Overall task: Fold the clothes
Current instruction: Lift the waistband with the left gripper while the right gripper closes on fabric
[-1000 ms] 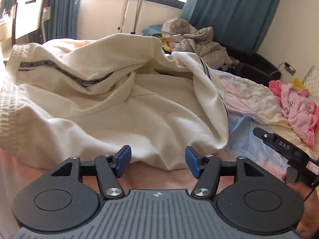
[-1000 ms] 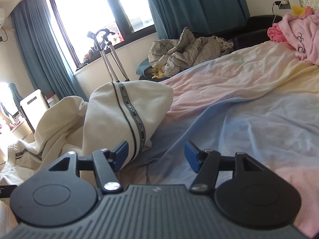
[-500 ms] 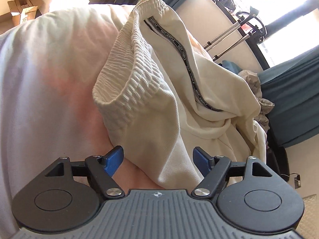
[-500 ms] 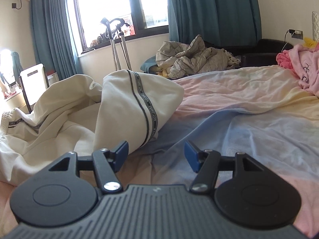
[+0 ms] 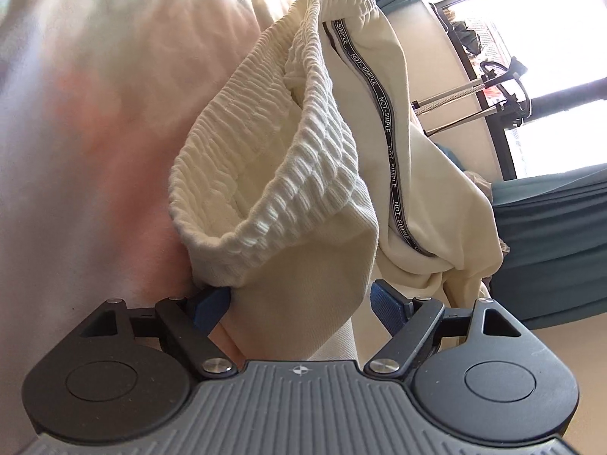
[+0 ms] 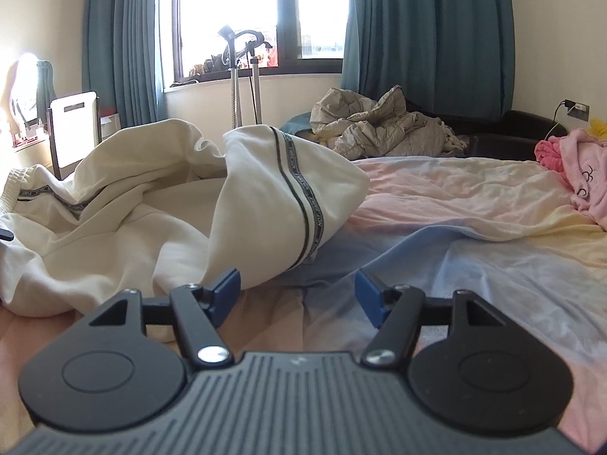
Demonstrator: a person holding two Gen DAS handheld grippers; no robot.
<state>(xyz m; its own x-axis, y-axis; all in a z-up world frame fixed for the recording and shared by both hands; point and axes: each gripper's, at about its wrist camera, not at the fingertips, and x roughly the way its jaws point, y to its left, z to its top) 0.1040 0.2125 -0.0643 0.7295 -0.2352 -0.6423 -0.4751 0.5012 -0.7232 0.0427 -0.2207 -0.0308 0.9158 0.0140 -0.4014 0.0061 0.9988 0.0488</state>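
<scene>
The bed (image 6: 474,235), under a pastel sheet, carries everything. Across its left side sprawl the cream trousers (image 6: 159,220), the largest thing on it. They lie crumpled, not folded: one leg (image 6: 288,204) with a dark printed stripe humps up near the middle, and the rest runs in loose ridges off to the left. A pink garment (image 6: 576,167) sits bunched at the far right edge of the bed, well apart from the trousers, and a heap of grey bedding (image 6: 379,125) lies beyond the bed's far side.

So, as I judge it, the folding is far from finished. Nothing I can see lies in a flat, squared shape. The trousers need to be spread and the legs laid together, and the pink piece is also in a heap. Whether other clothes are already folded somewhere out of view, I cannot tell.

My left gripper (image 5: 299,305) is tilted and pushed close to the ribbed waistband (image 5: 273,174). Its jaws stand wide apart, with cream cloth hanging into the gap between them. The left pad (image 5: 210,305) touches or nearly touches the cloth just under the waistband, but the jaws have not closed on anything.

My right gripper (image 6: 297,295) sits low over the sheet, just beside the hem of the striped leg. Its jaws are also wide apart and hold nothing; only bare sheet shows between them.
</scene>
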